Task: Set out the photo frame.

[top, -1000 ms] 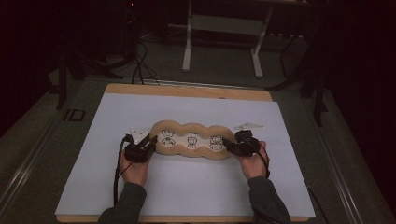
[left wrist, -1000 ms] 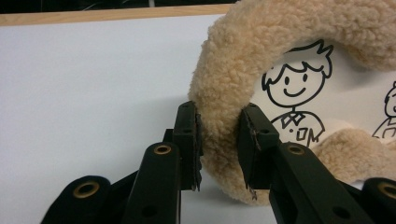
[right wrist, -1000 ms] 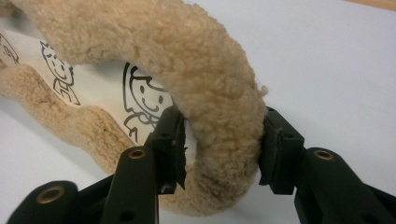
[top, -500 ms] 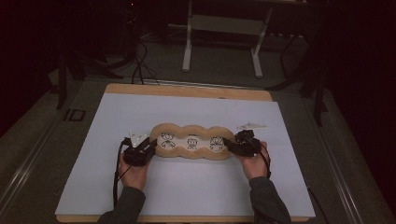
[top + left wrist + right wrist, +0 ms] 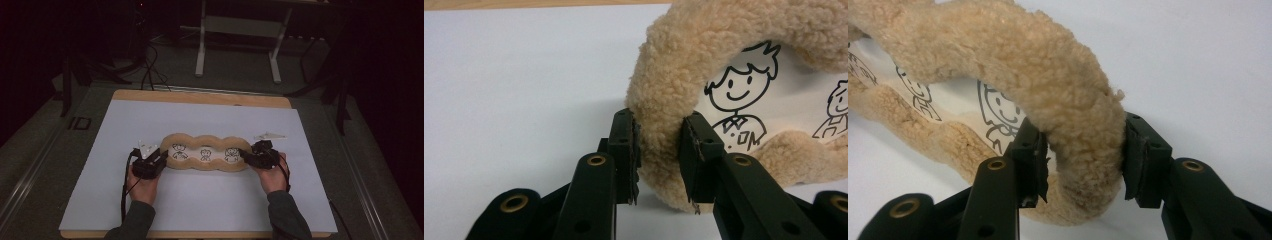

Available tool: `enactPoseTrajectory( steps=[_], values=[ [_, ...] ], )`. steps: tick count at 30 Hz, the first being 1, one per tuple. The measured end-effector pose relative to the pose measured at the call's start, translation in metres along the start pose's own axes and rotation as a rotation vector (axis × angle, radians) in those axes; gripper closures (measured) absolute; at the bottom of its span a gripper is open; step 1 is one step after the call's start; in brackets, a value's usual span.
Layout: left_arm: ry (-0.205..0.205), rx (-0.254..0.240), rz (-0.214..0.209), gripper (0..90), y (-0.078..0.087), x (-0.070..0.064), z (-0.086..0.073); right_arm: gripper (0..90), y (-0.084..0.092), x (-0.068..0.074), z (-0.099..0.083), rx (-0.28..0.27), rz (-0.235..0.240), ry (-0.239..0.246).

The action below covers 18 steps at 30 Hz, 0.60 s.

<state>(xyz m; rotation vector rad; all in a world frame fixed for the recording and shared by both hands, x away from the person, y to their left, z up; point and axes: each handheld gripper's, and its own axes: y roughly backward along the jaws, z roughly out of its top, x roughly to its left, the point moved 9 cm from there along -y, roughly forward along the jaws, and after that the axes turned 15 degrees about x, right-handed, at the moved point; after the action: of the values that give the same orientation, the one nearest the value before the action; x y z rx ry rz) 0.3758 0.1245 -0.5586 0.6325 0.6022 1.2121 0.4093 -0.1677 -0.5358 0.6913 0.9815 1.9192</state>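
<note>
You've got the fuzzy tan tray [image 5: 205, 167] lying flat in the middle of the white sheet [image 5: 150, 120] on the bench [image 5: 200, 96], long side running left to right, with three little cartoon figures [image 5: 205, 153] drawn on its white bottom. Your left hand-held gripper [image 5: 161, 159] is clamped on the plush rim at the tray's left end; one jaw sits inside the rim, the other outside. Your right hand-held gripper [image 5: 246, 155] is doing the same at the right end, pads squeezed into the fleece. Both your hands [image 5: 142, 180] rest on the sheet, just behind the tray.
</note>
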Motion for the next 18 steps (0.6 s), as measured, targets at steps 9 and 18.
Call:
enactPoseTrajectory(
  steps=[9, 18],
  values=[
    [0.001, 0.009, -0.011, 71.0, 0.0011, -0.0003, -0.0027, 56.5, 0.0005, 0.0007, -0.0025, -0.001, 0.006, 0.004],
    [0.002, 0.001, -0.019, 71.1, 0.0018, -0.0003, -0.0047, 56.1, 0.0007, 0.0011, -0.0038, -0.004, 0.008, 0.001]
  ],
)
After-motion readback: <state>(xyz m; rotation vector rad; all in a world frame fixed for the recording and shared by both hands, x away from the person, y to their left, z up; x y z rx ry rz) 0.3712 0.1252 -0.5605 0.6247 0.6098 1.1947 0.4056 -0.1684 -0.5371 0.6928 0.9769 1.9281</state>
